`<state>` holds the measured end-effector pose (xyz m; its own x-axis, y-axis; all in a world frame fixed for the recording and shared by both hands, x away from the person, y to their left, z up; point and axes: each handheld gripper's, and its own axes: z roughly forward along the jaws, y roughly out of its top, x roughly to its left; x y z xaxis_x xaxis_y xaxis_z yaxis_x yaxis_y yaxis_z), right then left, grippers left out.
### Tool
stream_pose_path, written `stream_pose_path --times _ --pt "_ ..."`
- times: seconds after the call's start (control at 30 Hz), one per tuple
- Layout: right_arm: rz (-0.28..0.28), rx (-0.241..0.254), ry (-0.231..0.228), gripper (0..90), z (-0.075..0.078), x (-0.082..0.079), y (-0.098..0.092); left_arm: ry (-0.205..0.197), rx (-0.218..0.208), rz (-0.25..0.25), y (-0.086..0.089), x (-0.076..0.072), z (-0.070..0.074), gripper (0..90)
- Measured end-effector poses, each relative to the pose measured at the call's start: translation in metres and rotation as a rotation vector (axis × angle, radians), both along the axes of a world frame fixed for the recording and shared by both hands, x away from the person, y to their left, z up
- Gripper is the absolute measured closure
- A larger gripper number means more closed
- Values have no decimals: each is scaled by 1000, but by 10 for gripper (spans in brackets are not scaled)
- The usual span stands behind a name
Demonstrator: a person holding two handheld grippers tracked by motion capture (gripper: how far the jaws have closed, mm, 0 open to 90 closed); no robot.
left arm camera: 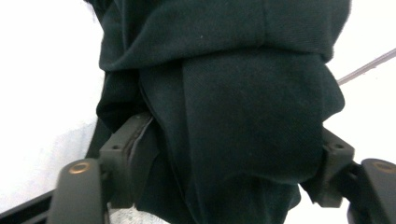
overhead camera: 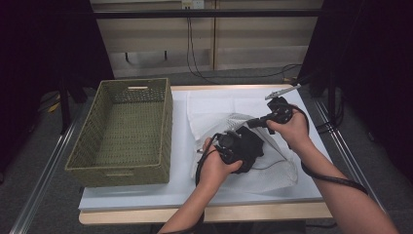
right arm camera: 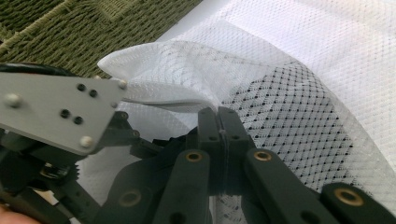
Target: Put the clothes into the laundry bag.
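Note:
A black garment (overhead camera: 252, 146) lies bunched at the mouth of a white mesh bag (overhead camera: 275, 168) on the table. My left gripper (overhead camera: 230, 146) is against the garment. In the left gripper view its jaws stand wide apart, and the dark cloth (left arm camera: 243, 93) bulges through the gap between them (left arm camera: 231, 154). My right gripper (overhead camera: 254, 122) comes in from the right, shut on the raised edge of the mesh bag (right arm camera: 289, 93); its jaws (right arm camera: 219, 122) are pressed together on the netting. The left gripper's grey plate (right arm camera: 56, 112) sits close beside it.
A green woven basket (overhead camera: 85, 141) stands on the left half of the table, its weave (right arm camera: 93, 28) just behind the bag in the right gripper view. A white sheet (overhead camera: 141, 195) covers the tabletop. Cables trail from both grippers across the bag.

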<state>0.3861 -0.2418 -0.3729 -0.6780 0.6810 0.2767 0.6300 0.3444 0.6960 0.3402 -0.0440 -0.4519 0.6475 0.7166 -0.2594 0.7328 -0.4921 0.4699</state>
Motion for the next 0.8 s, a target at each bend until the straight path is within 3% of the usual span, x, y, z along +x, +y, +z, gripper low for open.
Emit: stream_pose_path --times 0.03,0.1,0.17,0.23,0.37,0.57,0.8 --pt "2 4 2 898 0 0 0 -1 3 -6 -1 0 0 325" --pt "3 3 2 898 1 0 0 25 21 -3 -1 -2 3 500" --pt "3 0 2 898 0 0 -1 46 14 18 -2 -3 2 616" --pt "1 -4 2 898 0 0 -1 67 -1 33 -2 -2 1 670" --pt "5 -5 8 898 -1 0 0 59 -22 27 1 -2 5 701" --pt "7 -5 3 898 1 -2 0 7 -65 74 6 -1 18 729" --pt "1 -4 1 898 3 -3 -1 -12 -94 89 0 0 22 746"
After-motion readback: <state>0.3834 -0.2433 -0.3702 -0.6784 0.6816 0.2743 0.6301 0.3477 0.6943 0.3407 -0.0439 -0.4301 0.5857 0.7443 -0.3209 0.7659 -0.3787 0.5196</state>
